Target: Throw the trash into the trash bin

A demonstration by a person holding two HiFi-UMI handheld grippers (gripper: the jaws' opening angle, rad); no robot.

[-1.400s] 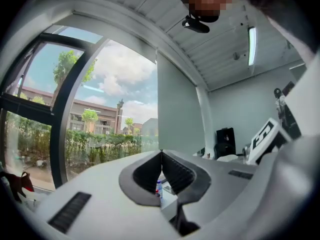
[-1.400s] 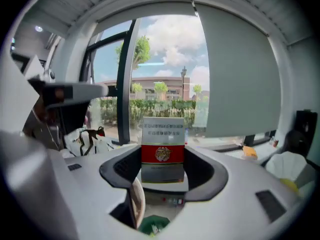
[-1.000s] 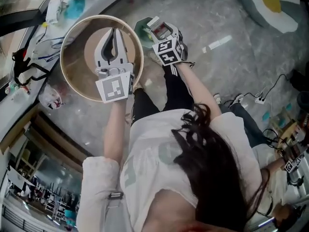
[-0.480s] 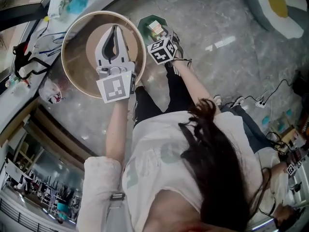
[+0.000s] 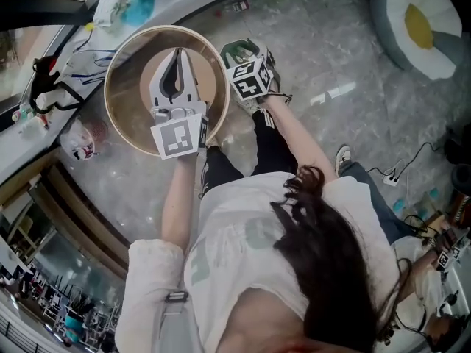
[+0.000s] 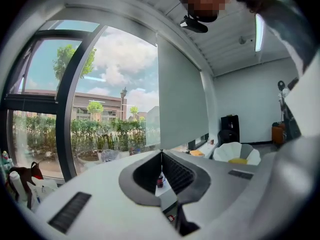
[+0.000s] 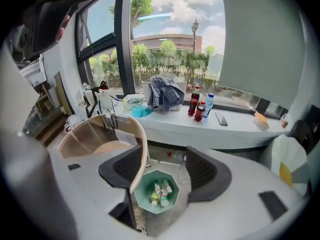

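No readable text, apparently.

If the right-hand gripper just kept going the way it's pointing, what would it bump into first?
Probably the green trash bin, framed between the right gripper's open jaws, though depth is unclear. The round table's rim passes close beside.

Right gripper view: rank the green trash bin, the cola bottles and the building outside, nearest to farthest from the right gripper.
1. green trash bin, on the floor, seen between the jaws.
2. cola bottles, on the window ledge.
3. building, outdoors.
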